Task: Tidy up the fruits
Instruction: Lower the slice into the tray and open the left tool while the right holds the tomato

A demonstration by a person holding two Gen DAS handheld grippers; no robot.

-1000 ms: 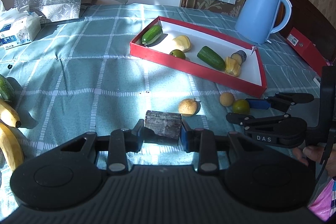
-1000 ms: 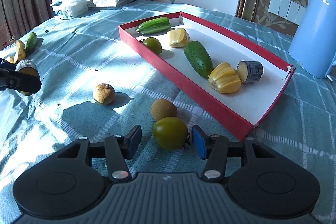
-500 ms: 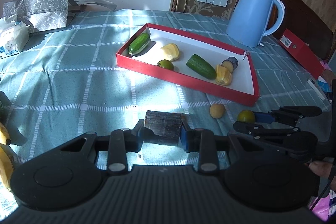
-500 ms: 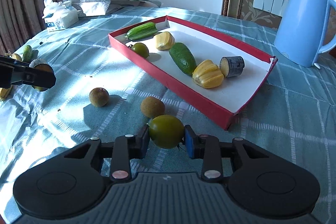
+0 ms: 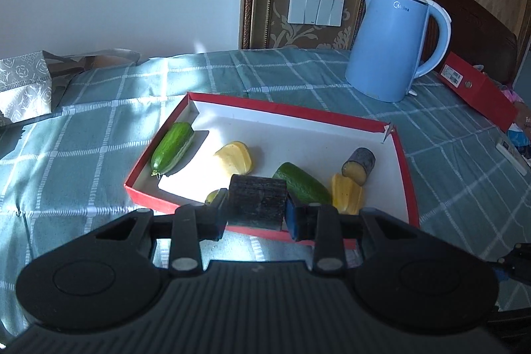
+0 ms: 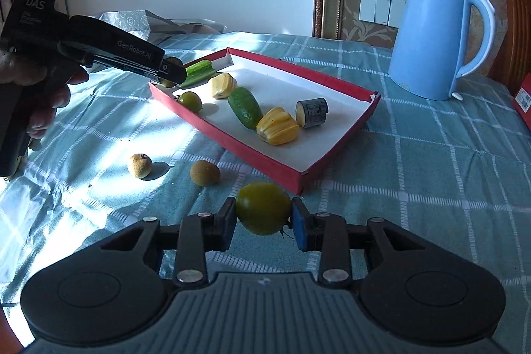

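Note:
My left gripper (image 5: 256,215) is shut on a dark sugarcane piece (image 5: 257,201) and holds it above the near edge of the red tray (image 5: 405,168). The tray holds a cucumber (image 5: 172,147), two yellow jackfruit pieces (image 5: 234,157), a green avocado (image 5: 305,188) and another cane piece (image 5: 358,164). My right gripper (image 6: 264,223) is shut on a green tomato (image 6: 263,208), lifted above the cloth in front of the tray's (image 6: 332,82) near corner. Two brown round fruits (image 6: 204,173) (image 6: 140,165) lie on the cloth. The left gripper also shows in the right wrist view (image 6: 171,76), over the tray's left end.
A blue kettle (image 5: 391,43) stands behind the tray on the right. A red box (image 5: 478,90) lies at the table's right edge. A grey patterned bag (image 5: 23,85) sits at the far left. The checked teal cloth (image 6: 431,171) covers the table.
My left gripper has carried the cane piece forward, up to the tray. My right gripper has shut on the green tomato and lifted it off the cloth.

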